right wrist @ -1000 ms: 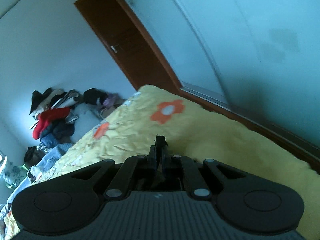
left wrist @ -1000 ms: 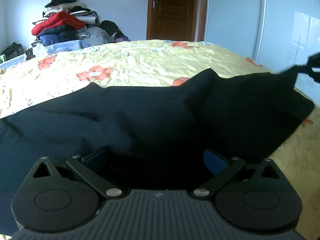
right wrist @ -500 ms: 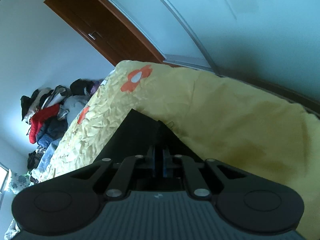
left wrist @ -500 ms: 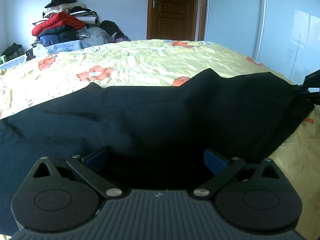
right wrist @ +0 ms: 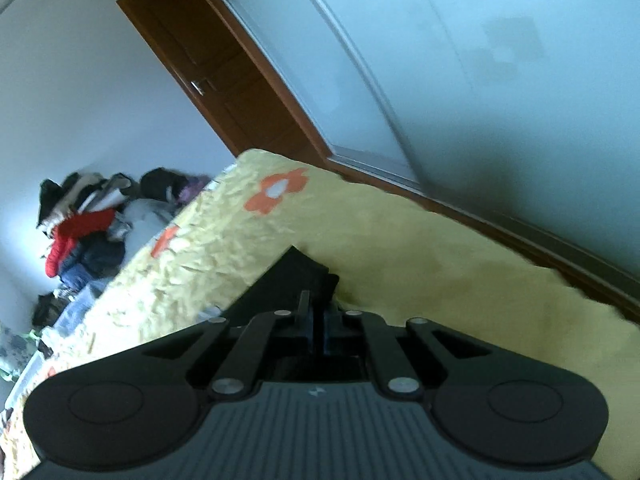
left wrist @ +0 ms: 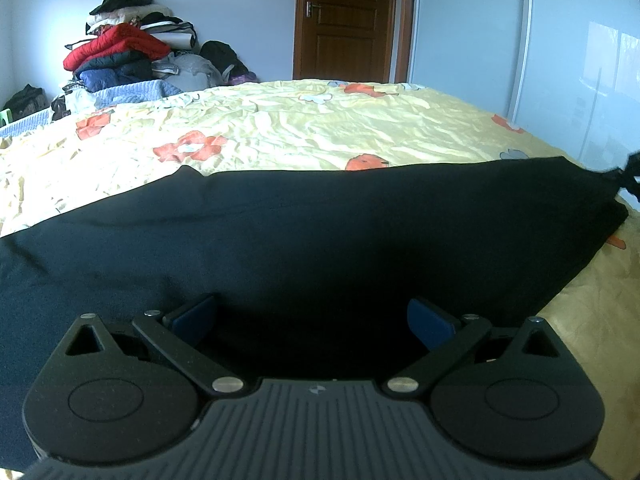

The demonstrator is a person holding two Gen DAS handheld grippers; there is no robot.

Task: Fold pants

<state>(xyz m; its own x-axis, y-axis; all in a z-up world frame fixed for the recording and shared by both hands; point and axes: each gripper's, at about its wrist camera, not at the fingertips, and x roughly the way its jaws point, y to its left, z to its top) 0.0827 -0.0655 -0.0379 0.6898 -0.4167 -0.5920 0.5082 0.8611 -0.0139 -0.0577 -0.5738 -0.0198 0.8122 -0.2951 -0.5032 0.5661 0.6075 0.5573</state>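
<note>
The black fabric pants (left wrist: 304,236) lie spread flat across the near part of the yellow bed sheet with orange flowers (left wrist: 280,128), their far edge drawn into a nearly straight line. The left gripper (left wrist: 312,318) sits low over the near side of the pants with its blue-padded jaws set wide apart, dark cloth lying between them and neither pad pressing on it. The right gripper (right wrist: 316,326), at the pants' right-hand corner beside the bed's edge, has its jaws pinched tight together on that corner of black cloth, while the wooden door (left wrist: 344,20) and a heap of clothes (left wrist: 128,52) stand beyond the bed's far side.
</note>
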